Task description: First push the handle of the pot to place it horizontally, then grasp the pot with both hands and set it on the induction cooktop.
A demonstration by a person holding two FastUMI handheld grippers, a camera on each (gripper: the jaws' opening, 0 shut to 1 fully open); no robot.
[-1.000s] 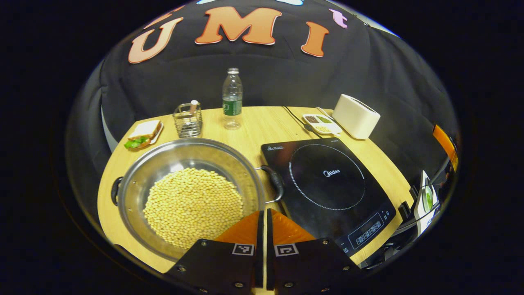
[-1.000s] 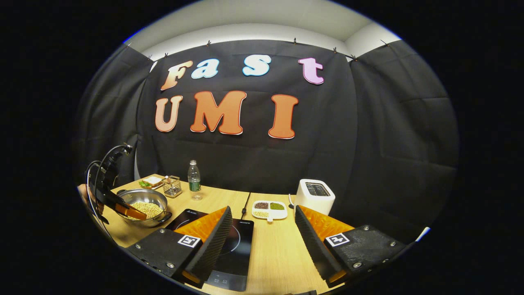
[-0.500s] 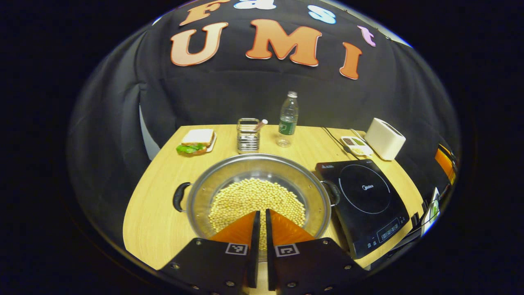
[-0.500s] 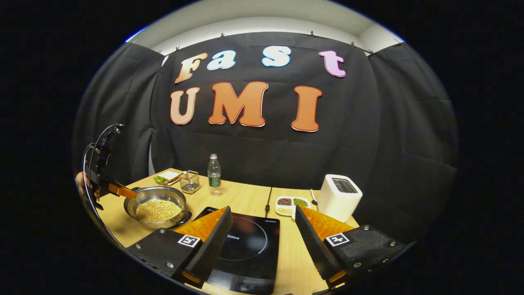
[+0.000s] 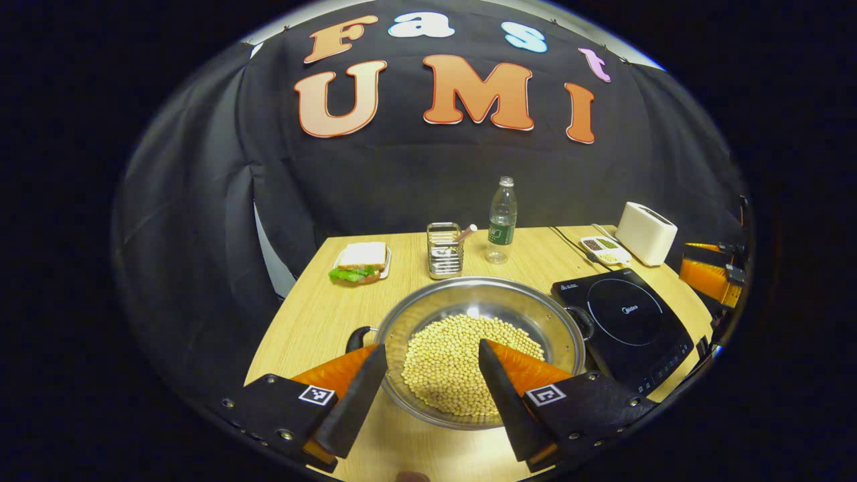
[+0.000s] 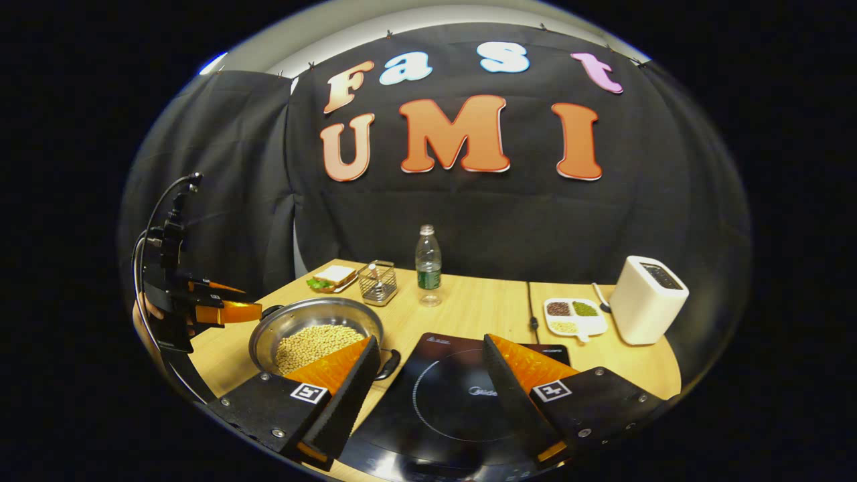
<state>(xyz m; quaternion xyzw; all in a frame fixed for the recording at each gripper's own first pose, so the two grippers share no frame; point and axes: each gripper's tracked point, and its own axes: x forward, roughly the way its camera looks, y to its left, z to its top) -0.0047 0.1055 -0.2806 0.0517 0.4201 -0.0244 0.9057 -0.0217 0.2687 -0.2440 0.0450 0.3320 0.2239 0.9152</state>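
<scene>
Pot (image 5: 479, 335) of soybeans sits on table (image 5: 315, 321), beside induction cooktop (image 5: 626, 321). Left gripper (image 5: 432, 385) spread apart, covering near rim. Right gripper (image 6: 425, 381) spread apart above cooktop, empty.

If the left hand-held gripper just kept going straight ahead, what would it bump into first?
Probably the pot of beans: the open left hand-held gripper points right over its near rim. How high it hovers is unclear, so it might skim above the beans.

Black cloth (image 6: 221, 167) hung behind a light wooden worktop (image 6: 469, 311); a pale ceiling (image 6: 375, 27) showed above the cloth.
</scene>
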